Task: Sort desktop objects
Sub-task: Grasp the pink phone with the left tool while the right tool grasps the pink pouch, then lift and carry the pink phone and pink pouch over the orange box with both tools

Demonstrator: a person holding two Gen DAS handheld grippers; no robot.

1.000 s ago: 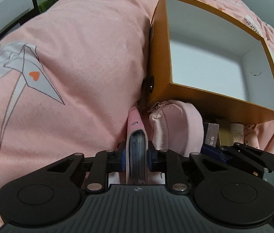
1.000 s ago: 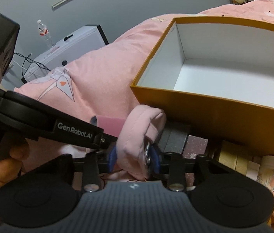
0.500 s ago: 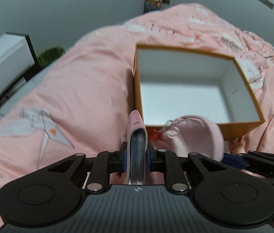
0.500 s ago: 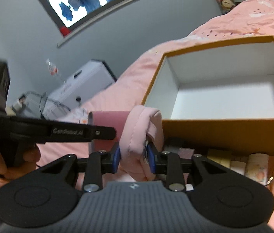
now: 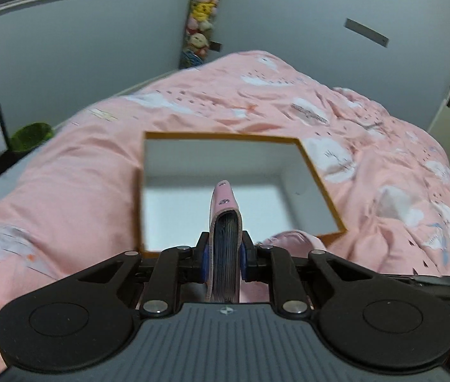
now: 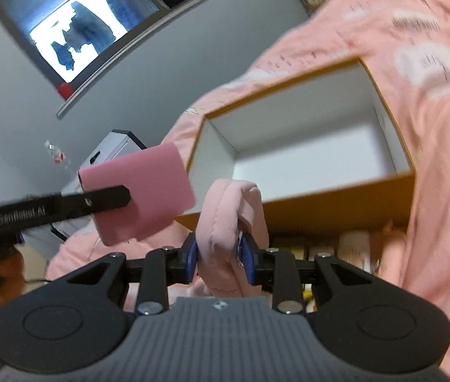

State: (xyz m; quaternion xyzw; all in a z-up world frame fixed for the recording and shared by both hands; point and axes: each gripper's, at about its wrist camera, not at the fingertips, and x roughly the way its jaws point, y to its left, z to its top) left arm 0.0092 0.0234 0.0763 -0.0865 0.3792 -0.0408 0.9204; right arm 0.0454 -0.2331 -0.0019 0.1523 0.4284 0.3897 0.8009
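Pink notebook (image 5: 225, 238), pinched edge-up in the left gripper (image 5: 224, 262), and padded pink pouch (image 6: 225, 222), clamped by the right gripper (image 6: 221, 259), hung at six o'clock of the empty orange box (image 6: 336, 203) on the bed (image 5: 368, 146), seemingly poised for dropping in.

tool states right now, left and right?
Left tool: closed on the pink notebook, held edge-on.
Right tool: closed on the padded pink pouch.
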